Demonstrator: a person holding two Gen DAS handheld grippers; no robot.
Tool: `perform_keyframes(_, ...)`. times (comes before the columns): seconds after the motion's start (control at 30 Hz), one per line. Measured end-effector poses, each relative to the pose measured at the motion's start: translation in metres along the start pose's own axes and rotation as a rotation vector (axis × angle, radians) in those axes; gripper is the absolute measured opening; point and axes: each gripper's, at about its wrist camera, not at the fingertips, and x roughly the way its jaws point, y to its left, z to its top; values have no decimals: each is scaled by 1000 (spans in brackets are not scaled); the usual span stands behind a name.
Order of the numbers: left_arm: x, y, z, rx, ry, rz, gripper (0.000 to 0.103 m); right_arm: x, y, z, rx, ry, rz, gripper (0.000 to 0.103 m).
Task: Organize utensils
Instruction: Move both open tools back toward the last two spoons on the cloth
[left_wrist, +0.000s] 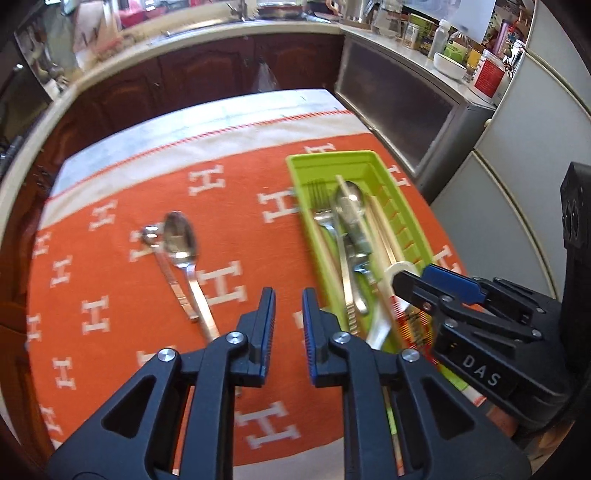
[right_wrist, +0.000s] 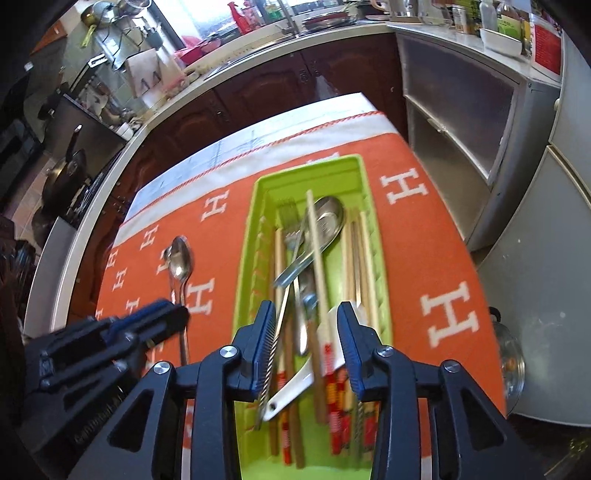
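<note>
Both tongs gape empty; green tray holds chopsticks, seemingly several spoons.

On the orange cloth lie two loose metal spoons, beside one green tray holding one fork, one large metal spoon, one white ceramic spoon and several chopsticks, too overlapped to count.

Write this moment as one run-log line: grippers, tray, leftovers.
left hand-held gripper: open, empty | right hand-held gripper: open over green utensil tray | two metal spoons on orange cloth, outside tray
</note>
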Motion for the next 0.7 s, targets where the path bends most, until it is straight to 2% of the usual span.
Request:
perform_keyframes(0.07, -10, 12, -9, -7, -17, 18, 22, 0, 10, -8, -16, 3, -5, 35)
perform_keyframes(0.2, -31, 37, -23, -43, -50, 10, 40, -4, 34, -21, -58, -13, -4, 35)
perform_keyframes(0.33, -50, 63, -32, -76, -89, 47, 42, -7, 59, -26, -88, -13, 19, 39)
perform_keyframes(0.47, -59, 93, -38, -133, -106, 69, 43, -8, 88, -25, -139, -21, 28, 51)
perform_keyframes(0.7, -53, 151, -43, -218, -118, 82, 43, 6, 138, -10, -208, -28, 57, 52)
